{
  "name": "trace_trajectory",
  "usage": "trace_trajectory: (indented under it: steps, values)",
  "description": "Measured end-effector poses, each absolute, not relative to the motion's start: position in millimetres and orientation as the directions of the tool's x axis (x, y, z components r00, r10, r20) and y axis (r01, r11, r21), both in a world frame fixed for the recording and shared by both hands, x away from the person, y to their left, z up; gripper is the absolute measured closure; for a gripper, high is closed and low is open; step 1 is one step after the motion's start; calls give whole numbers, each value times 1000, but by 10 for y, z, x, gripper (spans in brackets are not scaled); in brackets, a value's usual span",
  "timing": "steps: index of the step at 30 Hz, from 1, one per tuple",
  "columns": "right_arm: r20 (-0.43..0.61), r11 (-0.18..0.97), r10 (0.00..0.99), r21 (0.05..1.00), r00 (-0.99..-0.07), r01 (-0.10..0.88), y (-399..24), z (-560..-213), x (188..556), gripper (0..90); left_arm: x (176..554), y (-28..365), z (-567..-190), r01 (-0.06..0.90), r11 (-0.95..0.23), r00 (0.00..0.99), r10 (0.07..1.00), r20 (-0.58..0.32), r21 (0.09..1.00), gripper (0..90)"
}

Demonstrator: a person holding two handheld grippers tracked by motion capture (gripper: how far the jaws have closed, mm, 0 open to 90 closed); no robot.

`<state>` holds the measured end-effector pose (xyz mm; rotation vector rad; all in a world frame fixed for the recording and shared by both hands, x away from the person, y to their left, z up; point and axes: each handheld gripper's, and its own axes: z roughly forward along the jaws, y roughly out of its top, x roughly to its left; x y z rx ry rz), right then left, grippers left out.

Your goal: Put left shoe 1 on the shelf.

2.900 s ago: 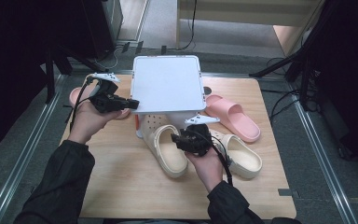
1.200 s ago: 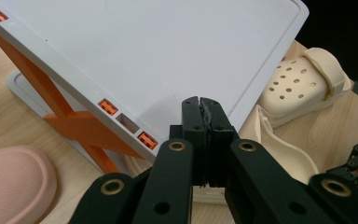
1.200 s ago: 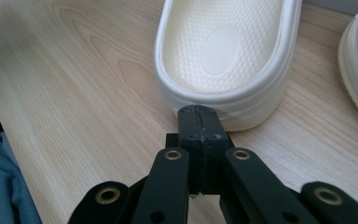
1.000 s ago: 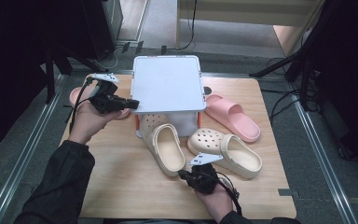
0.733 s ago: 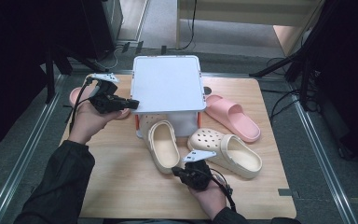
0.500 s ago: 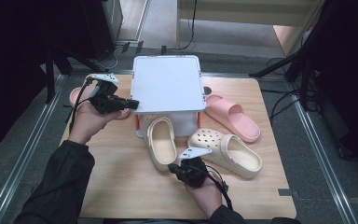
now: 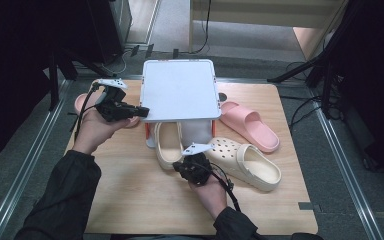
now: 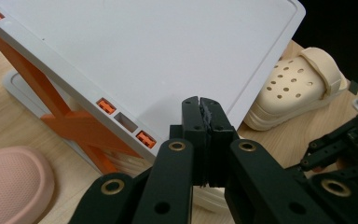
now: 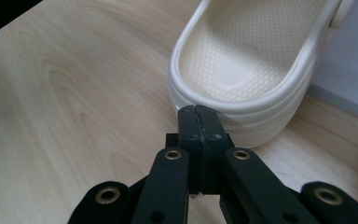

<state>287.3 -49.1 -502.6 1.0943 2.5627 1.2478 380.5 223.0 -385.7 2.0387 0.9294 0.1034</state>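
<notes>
A white-topped rack (image 7: pixel 179 90) on orange legs stands at the back middle of the wooden table. One cream clog (image 7: pixel 168 144) lies toe-first under it, heel toward me. My right gripper (image 7: pixel 177 166) is shut, and its tips (image 9: pixel 197 112) press against that clog's heel (image 9: pixel 242 70). A second cream clog (image 7: pixel 247 162) lies to the right. My left gripper (image 7: pixel 141 111) is shut and empty, held at the rack's left edge. In the left gripper view its tips (image 8: pixel 201 105) hover over the white top (image 8: pixel 144 56).
A pink slide (image 7: pixel 247 125) lies at the right of the rack. Another pink slide (image 7: pixel 82 102) sits behind my left hand, also seen as the pink slide (image 8: pixel 9 182). The table's front half is bare wood (image 7: pixel 140 200).
My right gripper has moved forward and left, pushing the cream clog by its heel further under the rack. The left hand has stayed still.
</notes>
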Motion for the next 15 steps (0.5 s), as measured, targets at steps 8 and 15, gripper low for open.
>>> trace_trajectory:
  steps: [8,15]
  values:
    - [222,394,642,725,-734,564,-391,-5041,3049,900,3808,2232,-3859,578,-341,716,647,-261,742,896]
    - [192,403,644,738,-741,541,-258,-5051,3206,900,3809,2235,-3860,577,-340,718,646,-262,742,896]
